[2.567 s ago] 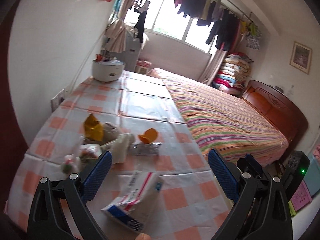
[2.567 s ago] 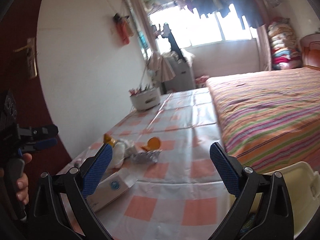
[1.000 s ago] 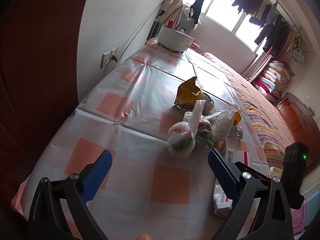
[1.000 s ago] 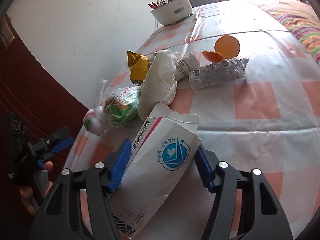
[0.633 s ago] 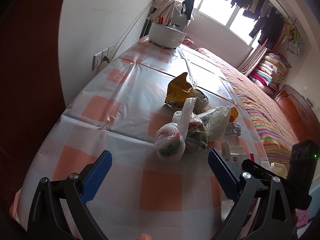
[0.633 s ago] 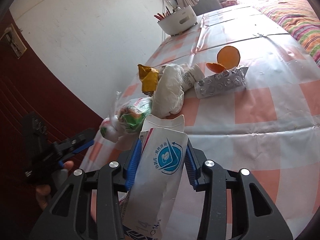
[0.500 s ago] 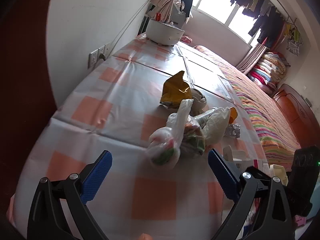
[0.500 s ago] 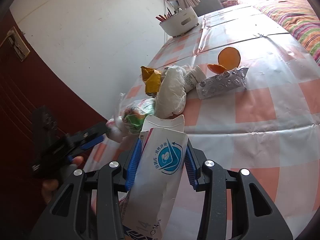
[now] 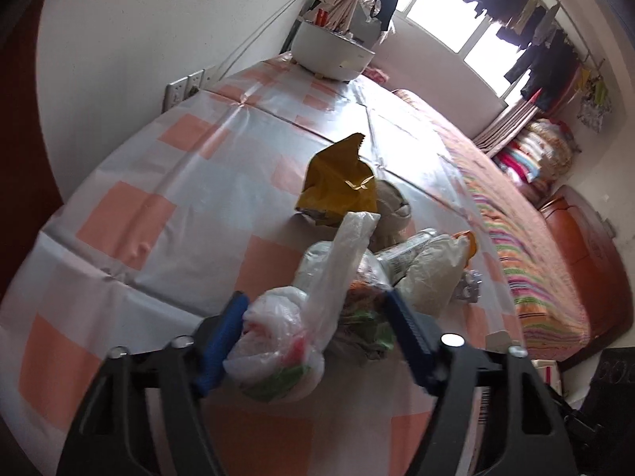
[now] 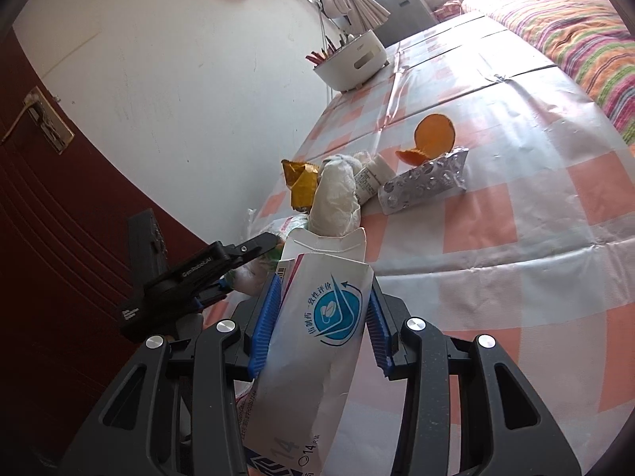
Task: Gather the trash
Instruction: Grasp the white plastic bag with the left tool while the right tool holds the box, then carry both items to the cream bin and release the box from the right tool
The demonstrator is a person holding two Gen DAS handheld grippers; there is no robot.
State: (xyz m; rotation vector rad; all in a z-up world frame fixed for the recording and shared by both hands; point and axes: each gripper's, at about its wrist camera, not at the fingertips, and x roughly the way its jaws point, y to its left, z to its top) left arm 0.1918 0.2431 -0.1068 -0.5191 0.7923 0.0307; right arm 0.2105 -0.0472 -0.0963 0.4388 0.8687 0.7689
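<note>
Gripping a white cardboard medicine box with a blue round logo (image 10: 329, 317), the right gripper (image 10: 323, 317) has both blue ribbed pads pressed flat against the box's sides; the box stands nearly upright between them, its torn flap pointing to 12 o'clock. At 9 o'clock in the right wrist view, the left gripper (image 10: 234, 265) shows side-on, reaching into the trash pile on the orange-and-white checked plastic tablecloth (image 10: 535, 206).

From the left wrist view, the left gripper (image 9: 313, 329) has its fingers set on either side of a knotted clear plastic bag of scraps (image 9: 285, 341), the pads partly closed around the bundle and near or against it; whether they are actually squeezing it I cannot tell. The bag's loose tail rises toward 12 o'clock.

Beyond it, at 12 o'clock, lies a crumpled yellow foil snack wrapper (image 9: 341, 182). At 1 o'clock sit a crumpled white plastic bag (image 9: 432, 273) and, just beside it, a small white pill bottle (image 10: 371, 178). Farther right on the cloth rest a silver blister pack (image 10: 424, 184) and orange peel pieces (image 10: 430, 139), touching each other. A white round container holding sticks (image 10: 353, 59) stands at the table's far end.
</note>
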